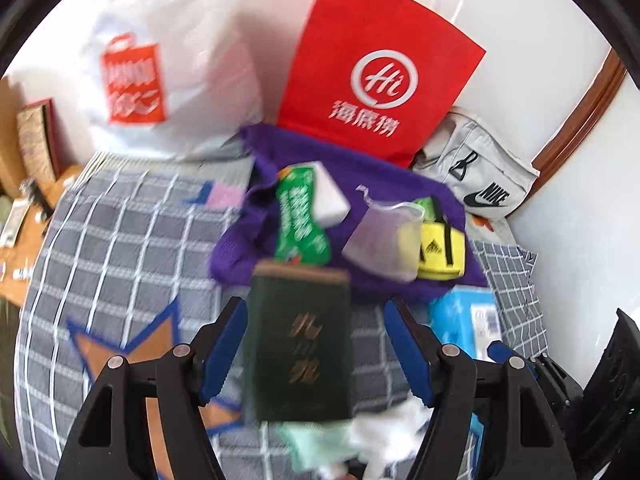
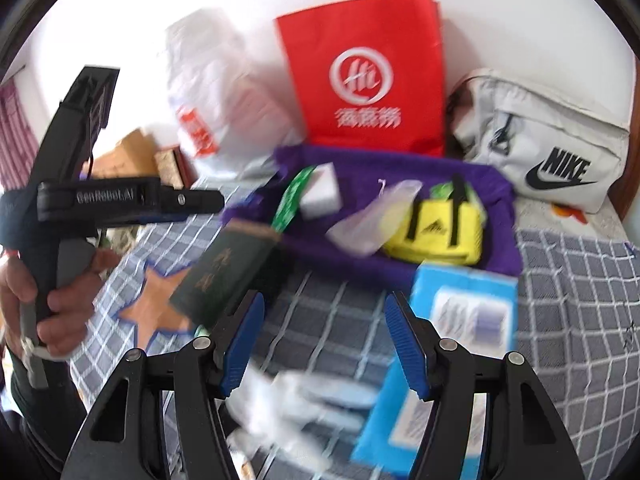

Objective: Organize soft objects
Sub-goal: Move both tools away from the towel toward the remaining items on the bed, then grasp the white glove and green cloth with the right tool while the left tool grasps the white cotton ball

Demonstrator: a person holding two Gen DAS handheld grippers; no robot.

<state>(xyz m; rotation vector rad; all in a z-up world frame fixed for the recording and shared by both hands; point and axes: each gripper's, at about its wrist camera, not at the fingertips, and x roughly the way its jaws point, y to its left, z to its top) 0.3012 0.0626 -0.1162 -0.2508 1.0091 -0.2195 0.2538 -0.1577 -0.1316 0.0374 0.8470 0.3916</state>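
Observation:
A dark green booklet [image 1: 300, 344] with gold characters sits between my left gripper's [image 1: 316, 320] blue fingers, which stand wide apart from it. It also shows in the right wrist view [image 2: 224, 276], in mid-air over the bed. A purple cloth [image 1: 360, 168] holds a green packet [image 1: 300, 216], a white block [image 1: 328, 192], a clear pouch [image 1: 384, 236] and a yellow pouch [image 1: 440, 248]. My right gripper [image 2: 324, 316] is open and empty above white crumpled tissue [image 2: 288, 404] and blue packs [image 2: 460, 312].
A red paper bag [image 1: 376, 68], a white plastic bag [image 1: 160, 60] and a grey Nike bag [image 1: 480, 172] stand against the wall at the back. The checked bedspread [image 1: 120, 248] has a star patch. Wooden furniture is at the left.

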